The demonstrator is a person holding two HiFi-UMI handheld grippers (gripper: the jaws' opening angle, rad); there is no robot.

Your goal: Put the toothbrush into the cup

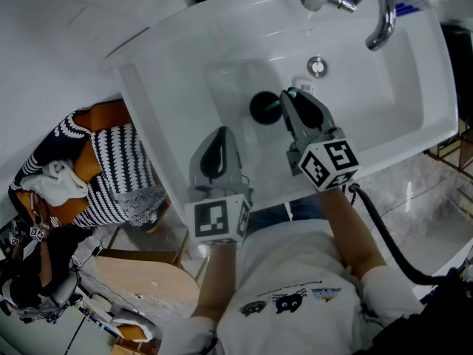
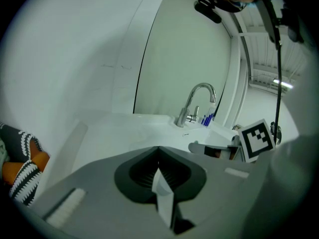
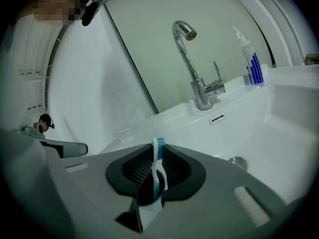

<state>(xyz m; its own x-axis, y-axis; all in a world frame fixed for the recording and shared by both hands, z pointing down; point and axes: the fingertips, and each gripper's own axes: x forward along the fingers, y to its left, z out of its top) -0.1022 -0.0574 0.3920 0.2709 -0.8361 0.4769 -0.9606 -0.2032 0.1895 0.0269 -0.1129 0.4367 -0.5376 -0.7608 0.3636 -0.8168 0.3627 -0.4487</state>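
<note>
One toothbrush (image 3: 158,158) stands clamped inside the right claw (image 1: 287,100).

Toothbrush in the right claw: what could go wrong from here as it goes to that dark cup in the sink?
The right gripper pinches the slim toothbrush between its jaws, so it might twist or slip into the sink. The dark cup stands free on the smooth sink floor. The left gripper is shut and away from it, so a nudge could tip it.
</note>
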